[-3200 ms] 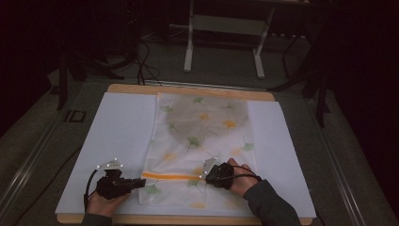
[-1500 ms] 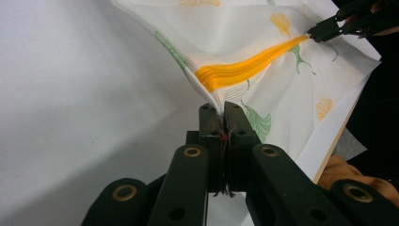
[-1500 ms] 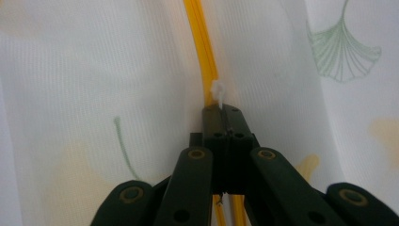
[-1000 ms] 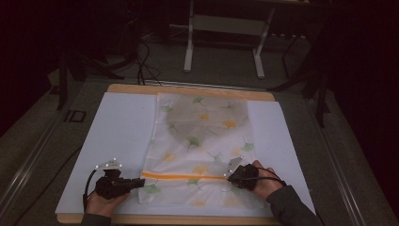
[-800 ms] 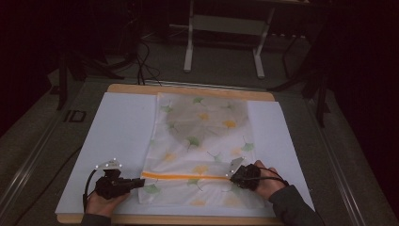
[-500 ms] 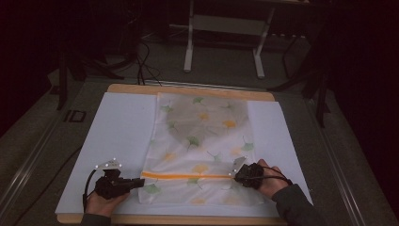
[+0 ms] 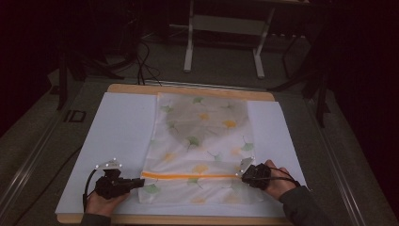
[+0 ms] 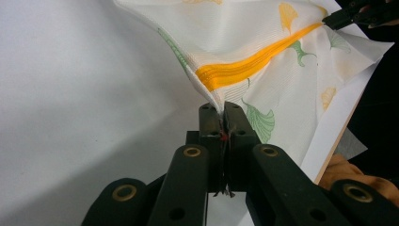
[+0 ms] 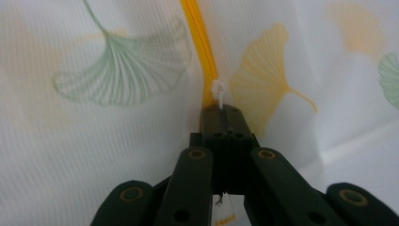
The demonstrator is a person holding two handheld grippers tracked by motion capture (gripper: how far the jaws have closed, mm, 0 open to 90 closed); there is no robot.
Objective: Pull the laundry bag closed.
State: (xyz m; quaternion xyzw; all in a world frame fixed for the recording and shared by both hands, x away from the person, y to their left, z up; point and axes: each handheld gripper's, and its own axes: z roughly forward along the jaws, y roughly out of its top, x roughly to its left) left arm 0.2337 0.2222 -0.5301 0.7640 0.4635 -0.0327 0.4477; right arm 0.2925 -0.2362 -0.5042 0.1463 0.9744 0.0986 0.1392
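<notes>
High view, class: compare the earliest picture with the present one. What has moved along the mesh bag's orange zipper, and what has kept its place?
The right gripper, shut on the white zipper pull, has travelled rightward along the orange zipper from near the bag's middle to its right end, so the orange line now runs the full width. The left gripper stays clamped on the mesh bag at the zipper's left end; bag and white sheet lie as before.

Right tool (image 9: 222, 113) clamped on white zipper pull (image 9: 218, 90), orange zipper (image 9: 200, 42)

A mesh bag (image 7: 202, 141) lies mid-counter (image 7: 188, 89) on a sheet (image 7: 117, 136); the left tool (image 7: 141, 181) and right tool (image 7: 243, 174) sit at opposite ends of its zipper (image 7: 188, 176).
</notes>
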